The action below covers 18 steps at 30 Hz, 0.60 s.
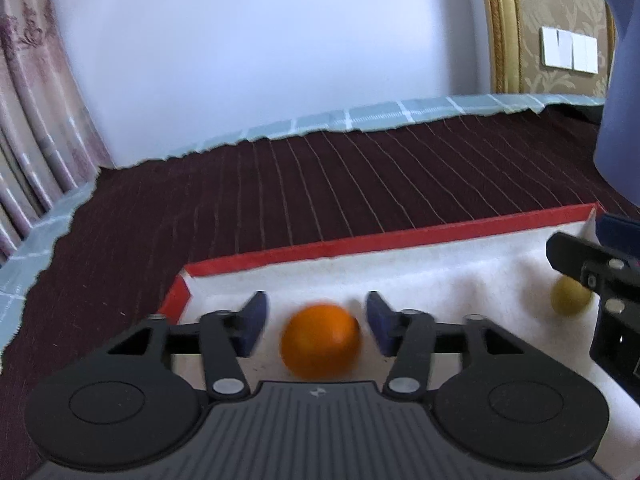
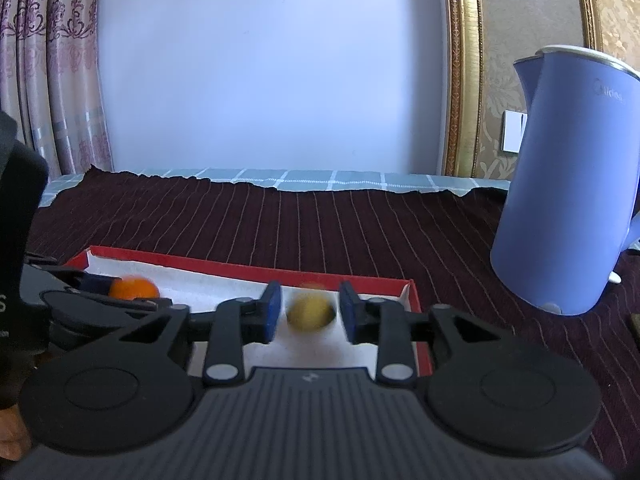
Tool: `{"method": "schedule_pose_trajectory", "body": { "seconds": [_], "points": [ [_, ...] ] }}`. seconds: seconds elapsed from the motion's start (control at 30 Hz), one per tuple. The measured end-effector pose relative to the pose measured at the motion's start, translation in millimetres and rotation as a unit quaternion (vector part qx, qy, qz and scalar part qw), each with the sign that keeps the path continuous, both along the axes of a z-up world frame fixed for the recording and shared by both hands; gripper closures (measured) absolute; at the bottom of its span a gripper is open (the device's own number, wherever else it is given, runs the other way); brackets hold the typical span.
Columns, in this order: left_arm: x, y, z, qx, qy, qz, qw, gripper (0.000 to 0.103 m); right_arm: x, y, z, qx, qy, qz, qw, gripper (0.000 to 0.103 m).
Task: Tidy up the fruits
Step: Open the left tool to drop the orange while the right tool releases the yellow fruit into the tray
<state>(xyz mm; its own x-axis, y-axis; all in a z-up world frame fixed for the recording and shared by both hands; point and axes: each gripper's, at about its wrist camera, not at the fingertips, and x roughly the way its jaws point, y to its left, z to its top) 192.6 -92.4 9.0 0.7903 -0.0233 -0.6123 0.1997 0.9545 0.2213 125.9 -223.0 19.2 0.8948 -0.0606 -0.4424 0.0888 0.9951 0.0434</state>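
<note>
— Left wrist view: status of the left gripper (image 1: 316, 330)?
— Released; the orange (image 1: 320, 342) sits between its pads, clear of both, on the white lining of the red-rimmed tray (image 1: 320, 246).
— Right gripper (image 2: 308, 316)?
— Released too; the yellow-green fruit (image 2: 310, 312) lies between the pads, untouched, near the tray's right end.
</note>
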Motion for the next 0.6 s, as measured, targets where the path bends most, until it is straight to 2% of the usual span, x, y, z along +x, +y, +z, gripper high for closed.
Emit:
{"method": "schedule_pose_trajectory", "body": {
  "seconds": [0.07, 0.3, 0.43, 0.6],
  "points": [
    [-2.4, -0.3, 1.8, 0.001, -0.011, 0.002, 0.9999, 0.027, -1.0, 0.2, -0.5, -0.001, -0.001, 0.001, 1.0, 0.067],
    [-4.4, -3.8, 1.0, 0.013, -0.008, 0.001, 0.9999, 0.027, -3.2, -2.7, -1.1, 0.004, -0.002, 0.0, 1.0, 0.059],
    [-4.9, -1.4, 2.5, 0.012, -0.002, 0.003, 0.9999, 0.027, -5.4, -3.7, -1.0, 0.006, -0.004, 0.0, 1.0, 0.057],
    [-9.4, 5.4, 5.6, 0.004, 0.008, 0.006, 0.9999, 0.027, -7.7, -2.5, -0.4, 0.003, -0.008, 0.0, 1.0, 0.05]
  ]
}}
